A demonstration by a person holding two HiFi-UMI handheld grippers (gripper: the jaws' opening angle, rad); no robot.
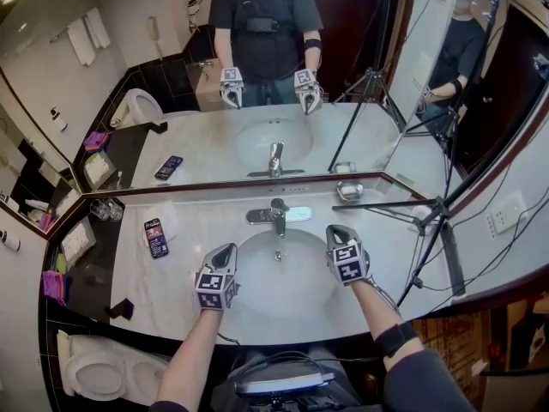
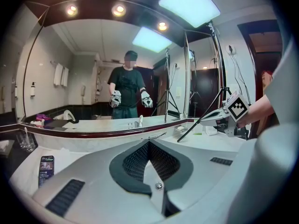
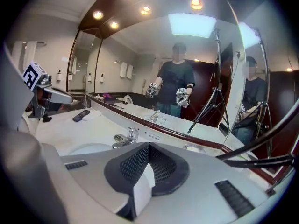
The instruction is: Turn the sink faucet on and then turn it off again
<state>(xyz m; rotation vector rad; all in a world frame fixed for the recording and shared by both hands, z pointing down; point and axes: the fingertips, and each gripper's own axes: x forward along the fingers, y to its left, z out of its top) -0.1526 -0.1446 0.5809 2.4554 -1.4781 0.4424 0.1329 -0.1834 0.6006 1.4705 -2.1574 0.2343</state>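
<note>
The faucet (image 1: 279,215) stands at the far rim of the sink (image 1: 287,286), in the middle of the pale marble bench (image 1: 197,230) and just in front of the mirror (image 1: 206,136). Neither gripper touches it. The left gripper (image 1: 226,252) hangs over the near left edge of the sink and points toward the far side. In its own view its jaws are pressed together with nothing between them (image 2: 148,143). The right gripper (image 1: 336,231) hovers over the right edge of the sink, nearer to the faucet but off to its right and apart from it. In its own view the jaws are likewise closed tight and empty (image 3: 148,146), and the chrome faucet (image 3: 125,137) shows beyond them to the left. Whether water is running cannot be made out. A phone (image 1: 155,237) lies flat on the bench to the left of the sink, with drinking glasses (image 1: 107,210) farther left near the mirror. A soap dish (image 1: 349,190) sits far right of the faucet, and a black tripod (image 1: 433,230) stands at the right end of the bench.
</note>
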